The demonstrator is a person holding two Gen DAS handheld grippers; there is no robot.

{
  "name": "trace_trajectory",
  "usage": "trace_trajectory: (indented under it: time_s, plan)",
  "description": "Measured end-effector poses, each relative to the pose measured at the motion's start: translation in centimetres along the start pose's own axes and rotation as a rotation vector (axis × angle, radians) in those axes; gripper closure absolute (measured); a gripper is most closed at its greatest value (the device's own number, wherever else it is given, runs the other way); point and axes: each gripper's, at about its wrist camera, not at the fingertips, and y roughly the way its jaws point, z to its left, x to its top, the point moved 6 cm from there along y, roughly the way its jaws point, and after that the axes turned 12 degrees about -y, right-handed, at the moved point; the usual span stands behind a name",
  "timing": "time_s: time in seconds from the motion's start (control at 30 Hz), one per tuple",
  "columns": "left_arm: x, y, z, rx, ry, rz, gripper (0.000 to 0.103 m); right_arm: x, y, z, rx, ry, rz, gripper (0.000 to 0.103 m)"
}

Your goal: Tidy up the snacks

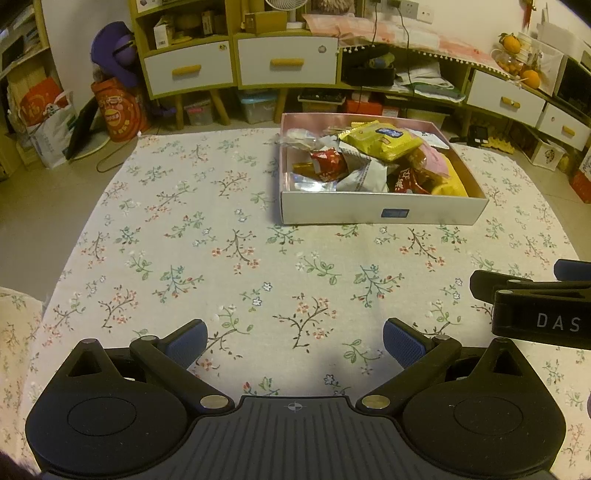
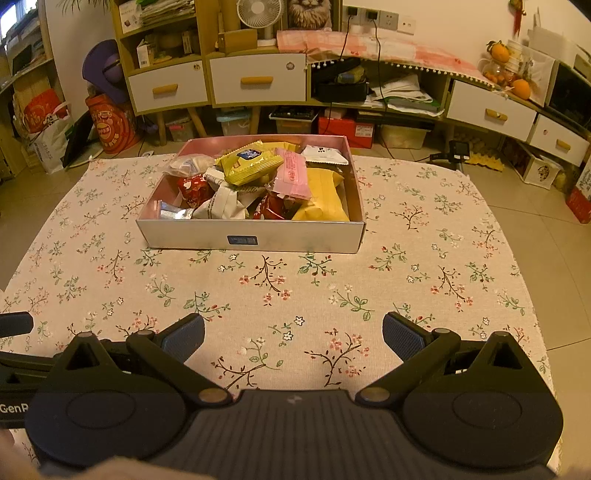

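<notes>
– Nearest to the lens, what do you see?
– Both tools over the floral tablecloth (image 2: 295,295), on the near side of the box. Left gripper (image 1: 294,341) has its blue-padded fingers spread wide with nothing between them, only cloth below. Right gripper (image 2: 293,338) is just the same: fingers apart, holding nothing.
– And the snacks?
– All in the shallow white box (image 2: 251,236), which sits on the cloth well beyond both grippers. A yellow packet (image 2: 249,166) lies on top of the heap, a pink packet (image 2: 293,177) just right of it, and a larger plain yellow bag (image 2: 325,199) against the box's right wall. Red wrappers (image 2: 194,188) and a white-and-grey one (image 2: 225,203) are toward the box's left and front.
– Anything behind the box?
– White drawers with yellow handles (image 2: 258,79), past the table's far edge, and a small fan (image 2: 258,14) above them
</notes>
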Motion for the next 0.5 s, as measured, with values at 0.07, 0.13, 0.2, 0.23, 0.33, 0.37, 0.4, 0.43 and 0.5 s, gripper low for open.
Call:
trace_trajectory:
  time_s: [0.07, 0.13, 0.2, 0.23, 0.33, 0.37, 0.4, 0.43, 0.5]
  plan:
    - [0.0, 0.0, 0.0, 0.0, 0.0, 0.0, 0.001, -0.04, 0.0, -0.01, 0.001, 0.0, 0.0, 0.0]
    - [-0.03, -0.02, -0.01, 0.0, -0.001, 0.0, 0.001, -0.01, 0.01, 0.01, 0.0, 0.0, 0.001, 0.0]
    - [0.01, 0.01, 0.0, 0.0, -0.001, 0.0, 0.001, -0.03, 0.0, 0.01, 0.0, 0.0, 0.001, 0.0]
    - [0.01, 0.01, -0.01, 0.0, -0.001, 0.0, 0.001, 0.03, 0.01, 0.03, 0.0, 0.0, 0.001, 0.0]
    - [-0.01, 0.0, -0.01, 0.0, 0.0, 0.0, 0.001, 0.03, 0.01, 0.03, 0.0, 0.0, 0.001, 0.0]
    - [0.02, 0.01, -0.01, -0.001, 0.0, 0.0, 0.001, 0.0, 0.0, 0.02, 0.0, -0.001, 0.001, 0.0]
    - [0.02, 0.04, -0.06, -0.002, 0.001, 0.001, 0.001, -0.01, 0.0, 0.02, 0.0, -0.001, 0.001, 0.0]
    - [0.02, 0.03, -0.08, -0.003, 0.001, 0.001, 0.001, -0.09, 0.04, 0.06, -0.001, -0.002, 0.001, 0.0]
    - [-0.01, 0.04, -0.1, -0.003, 0.001, 0.001, 0.001, -0.19, 0.11, 0.11, 0.0, -0.002, 0.001, 0.0]
